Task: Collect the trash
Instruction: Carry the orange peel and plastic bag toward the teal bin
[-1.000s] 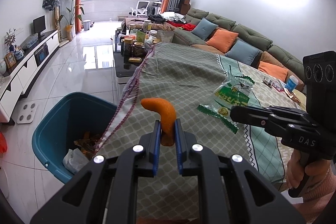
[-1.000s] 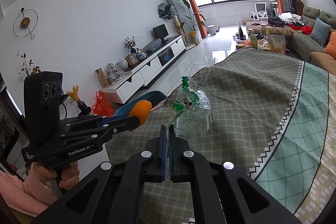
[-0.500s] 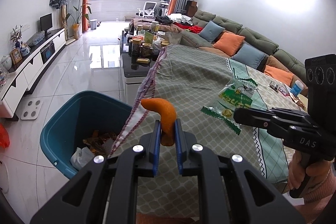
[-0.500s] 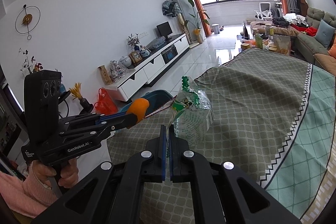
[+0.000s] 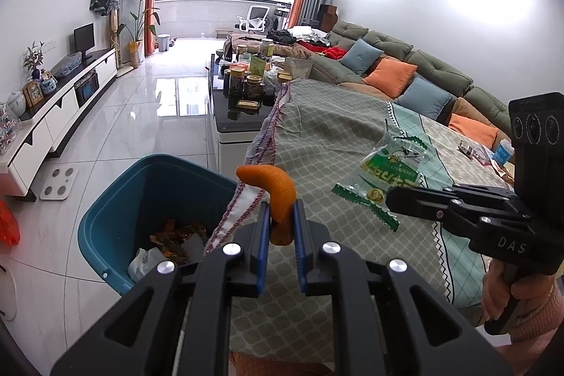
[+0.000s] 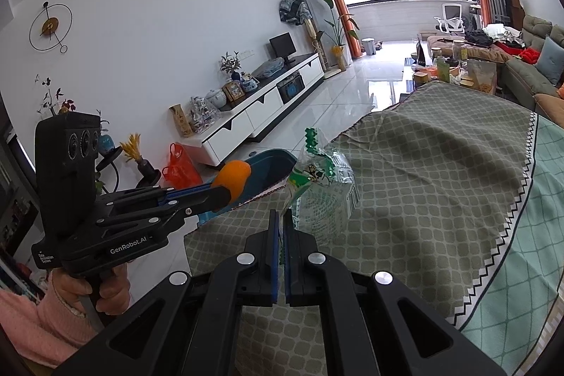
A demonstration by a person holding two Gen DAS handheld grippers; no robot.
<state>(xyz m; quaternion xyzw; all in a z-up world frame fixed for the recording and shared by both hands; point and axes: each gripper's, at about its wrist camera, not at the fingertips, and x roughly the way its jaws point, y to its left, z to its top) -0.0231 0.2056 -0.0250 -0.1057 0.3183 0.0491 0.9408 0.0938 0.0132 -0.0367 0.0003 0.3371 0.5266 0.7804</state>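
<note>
My left gripper (image 5: pixel 281 210) is shut on a curled piece of orange peel (image 5: pixel 276 191) and holds it over the table's left edge, beside the blue trash bin (image 5: pixel 116 196) on the floor. The bin holds wrappers and paper. My right gripper (image 6: pixel 282 217) is shut on a clear plastic wrapper with green print (image 6: pixel 319 185) and holds it above the green checked tablecloth (image 6: pixel 440 171). The wrapper (image 5: pixel 391 170) and right gripper (image 5: pixel 391 201) also show in the left wrist view; the peel (image 6: pixel 234 178) and left gripper (image 6: pixel 225 192) show in the right wrist view.
A black coffee table with several jars (image 5: pixel 243 87) stands beyond the cloth-covered table. A long green sofa with cushions (image 5: pixel 405 73) runs along the right. A white TV cabinet (image 5: pixel 60 115) lines the left wall. A white scale (image 5: pixel 58 182) lies on the tiled floor near the bin.
Both grippers have moved left toward the bin, still holding the peel and the wrapper. The bin now shows larger and closer below the left gripper.
</note>
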